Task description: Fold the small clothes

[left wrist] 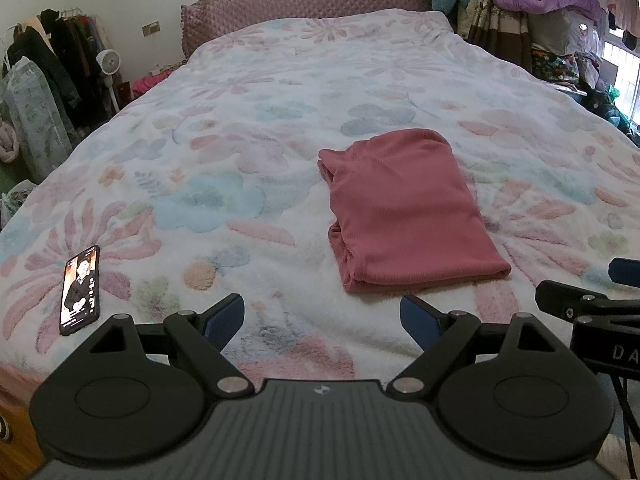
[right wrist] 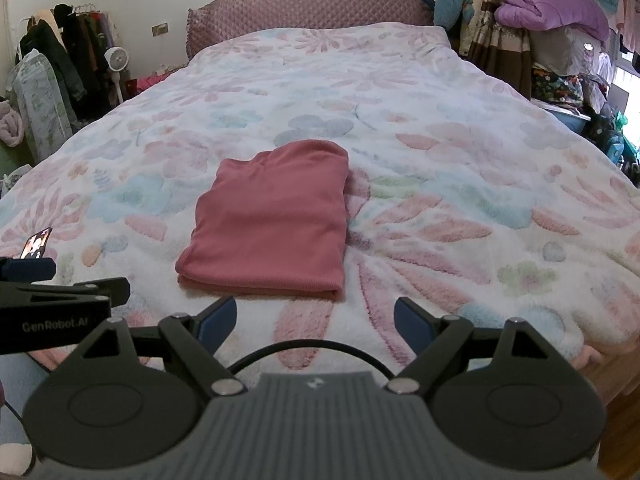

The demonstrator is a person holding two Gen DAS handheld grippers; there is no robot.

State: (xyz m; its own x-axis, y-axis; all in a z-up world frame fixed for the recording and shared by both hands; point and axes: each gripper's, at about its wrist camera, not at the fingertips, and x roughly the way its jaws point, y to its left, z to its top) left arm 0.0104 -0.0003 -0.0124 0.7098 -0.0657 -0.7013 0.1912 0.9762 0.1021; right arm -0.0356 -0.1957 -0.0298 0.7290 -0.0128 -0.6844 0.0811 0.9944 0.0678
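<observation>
A pink garment [left wrist: 404, 212] lies folded into a neat rectangle on the floral bed cover [left wrist: 240, 120]. It also shows in the right wrist view [right wrist: 272, 216], on the bed cover [right wrist: 460, 160]. My left gripper [left wrist: 322, 320] is open and empty, a little short of the garment's near edge and to its left. My right gripper [right wrist: 316, 320] is open and empty, just short of the garment's near edge. Each gripper shows at the edge of the other's view, apart from the cloth.
A phone [left wrist: 80, 290] with a lit screen lies on the cover at the near left, also in the right wrist view [right wrist: 37, 243]. A clothes rack [left wrist: 52, 64] and fan [left wrist: 108, 60] stand left of the bed. Piled bedding [left wrist: 540, 20] stands at the right.
</observation>
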